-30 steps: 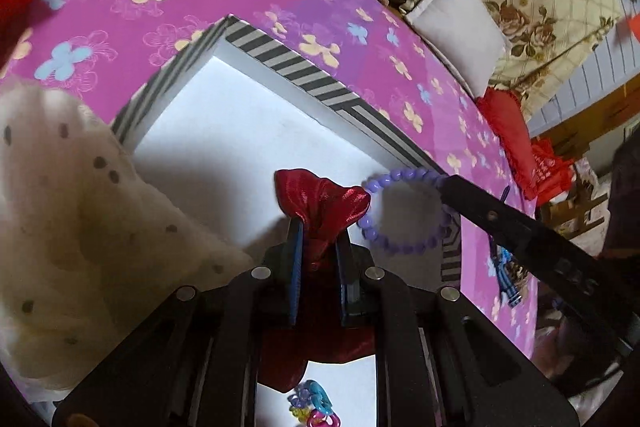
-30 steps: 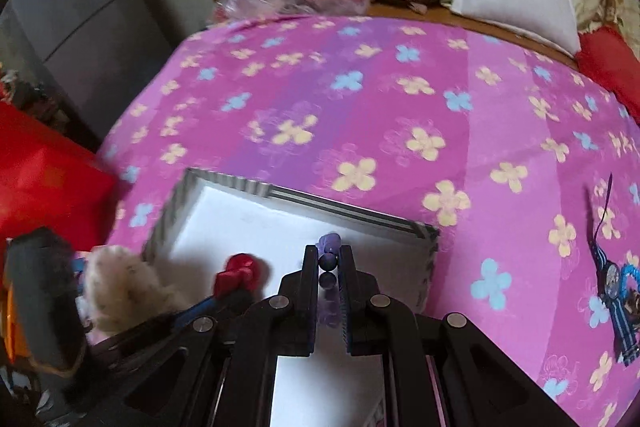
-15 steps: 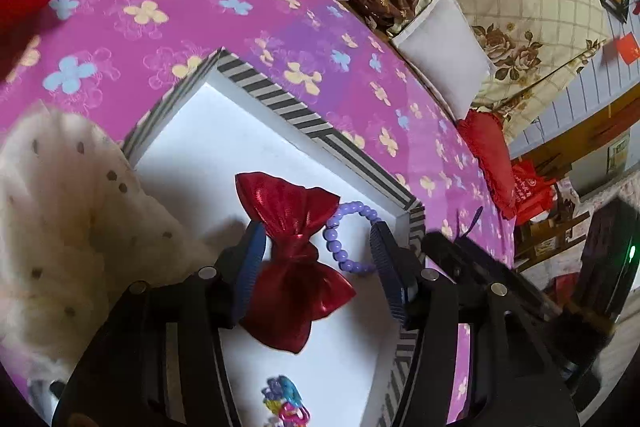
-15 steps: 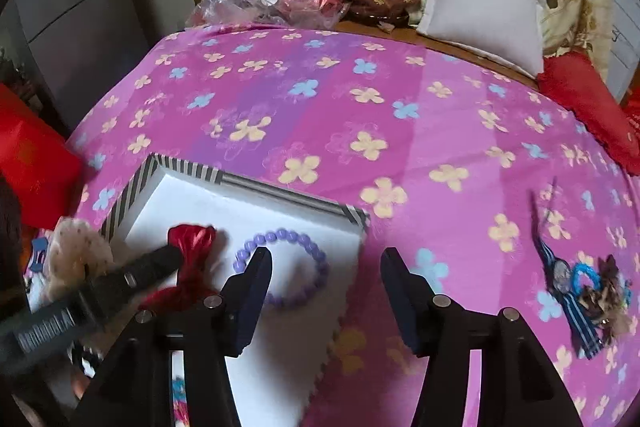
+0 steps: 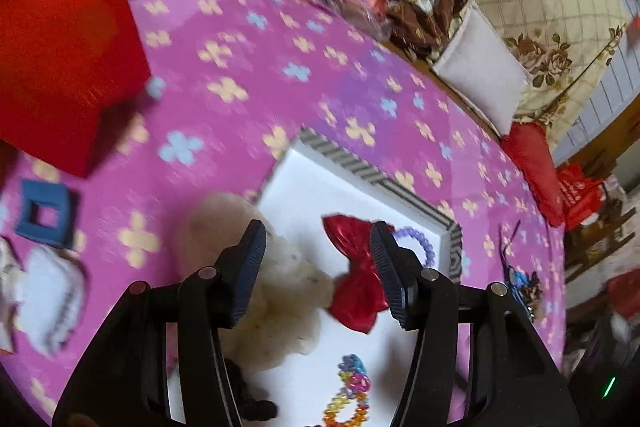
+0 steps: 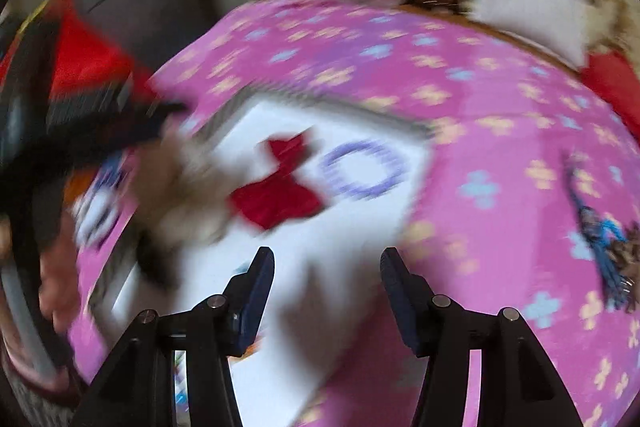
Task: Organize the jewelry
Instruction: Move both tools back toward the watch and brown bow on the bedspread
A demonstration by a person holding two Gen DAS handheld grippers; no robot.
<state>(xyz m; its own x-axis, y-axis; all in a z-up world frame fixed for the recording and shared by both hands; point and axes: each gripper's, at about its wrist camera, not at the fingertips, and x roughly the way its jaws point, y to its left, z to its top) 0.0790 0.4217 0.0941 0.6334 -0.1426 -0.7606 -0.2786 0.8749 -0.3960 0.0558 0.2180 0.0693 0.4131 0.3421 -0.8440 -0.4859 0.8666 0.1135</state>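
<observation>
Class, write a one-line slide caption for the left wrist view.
Open left gripper above a striped-rim tray holding a red bow and purple bead bracelet.

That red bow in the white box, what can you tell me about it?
The red bow is shiny, crinkled, foil-like fabric: two flared loops pinched at a narrow waist. It lies flat and slantwise on the white floor of the striped-rimmed box. A purple bead bracelet lies close beside it, and a fluffy cream piece on its other side; whether either touches it is unclear. In the left wrist view a finger hides one edge, but no gripper holds it.
</observation>
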